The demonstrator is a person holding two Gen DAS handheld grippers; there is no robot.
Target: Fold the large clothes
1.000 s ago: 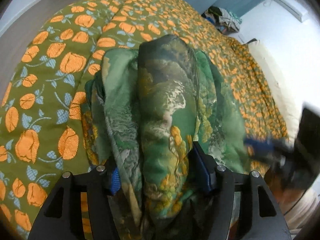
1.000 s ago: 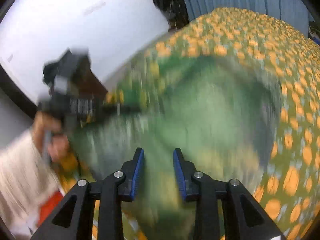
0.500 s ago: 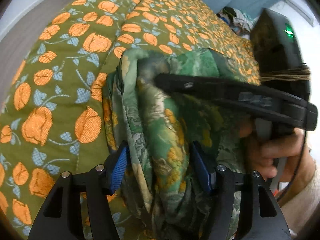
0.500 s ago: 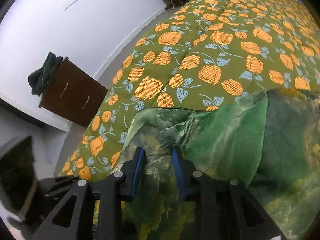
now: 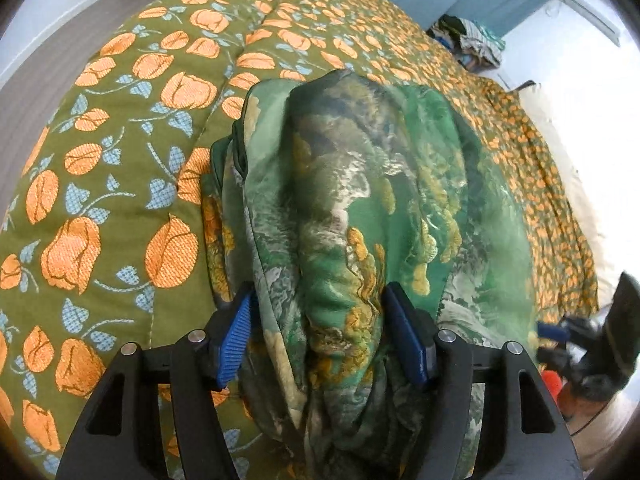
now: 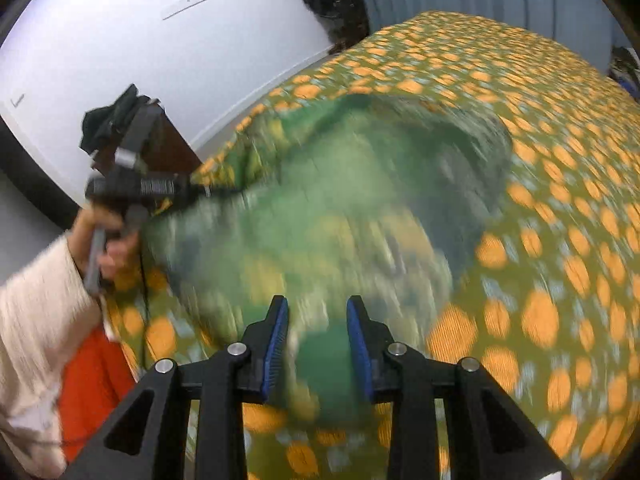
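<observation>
Garment (image 5: 360, 200) bunched on bed (image 5: 120, 140); left gripper (image 5: 320, 336) jaws clamped thick fold, right gripper (image 6: 316, 344) jaws narrow on cloth. Best laid flat, edges matched.

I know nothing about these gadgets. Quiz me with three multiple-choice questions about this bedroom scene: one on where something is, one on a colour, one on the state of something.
1. Where does the green patterned garment lie?
A. on the floor
B. on the bedspread
C. on the dresser

2. What colour are the bedspread's flowers?
A. orange
B. purple
C. white

3. What is between the left tongs?
A. nothing
B. a pillow
C. a thick bunch of the garment

Answers:
1 B, the quilt surrounds it.
2 A, orange blooms on olive green.
3 C, bunched cloth fills the gap between the blue pads.
</observation>
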